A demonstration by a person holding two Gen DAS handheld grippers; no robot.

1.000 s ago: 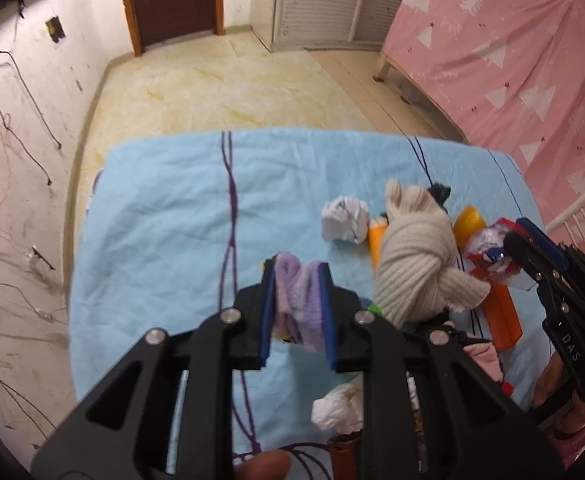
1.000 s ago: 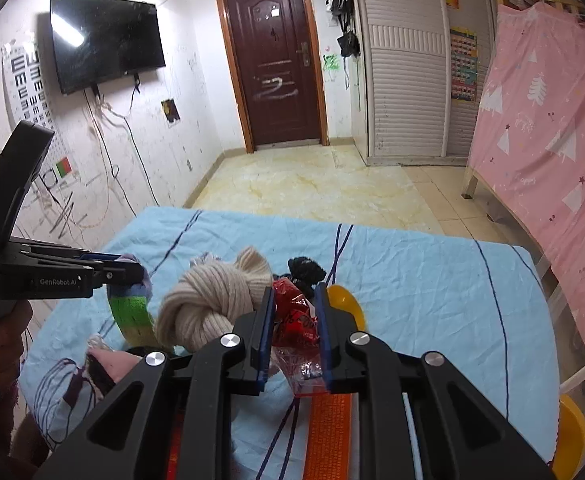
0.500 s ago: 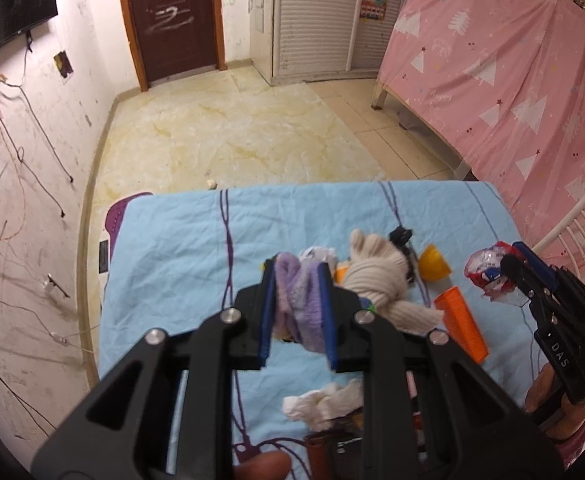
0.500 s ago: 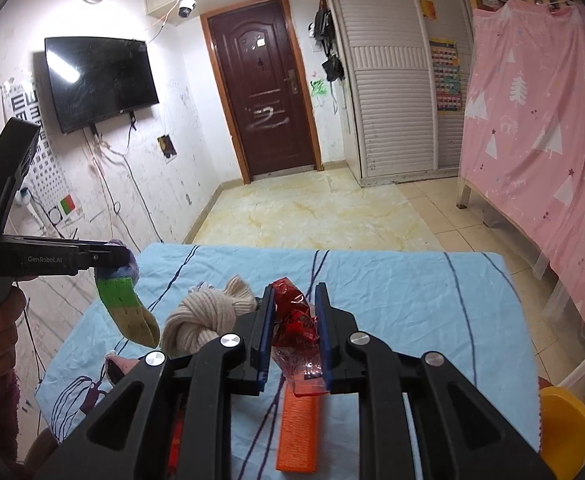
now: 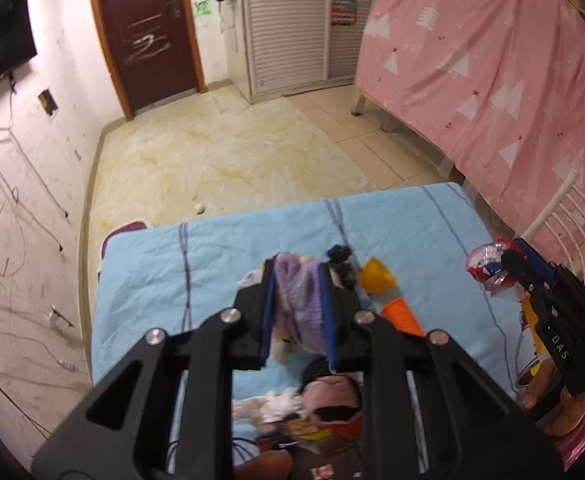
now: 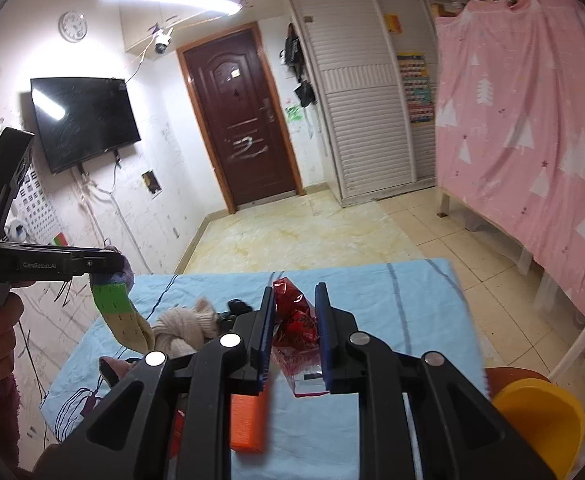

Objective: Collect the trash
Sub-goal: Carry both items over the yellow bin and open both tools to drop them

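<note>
Both claws have risen above the bench: left claw stays clamped on a sock, right claw on a red wrapper, cream bundle now at eight o'clock.

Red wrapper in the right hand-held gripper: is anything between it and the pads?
No. The red wrapper sits directly between the right hand-held gripper pads, clamped, lifted above the blue sheet; no bin is visible.

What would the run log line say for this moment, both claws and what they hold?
left claw: shut on purple sock, lifted | right claw: shut on red snack wrapper, lifted | below: blue sheet, cream knotted sweater
</note>
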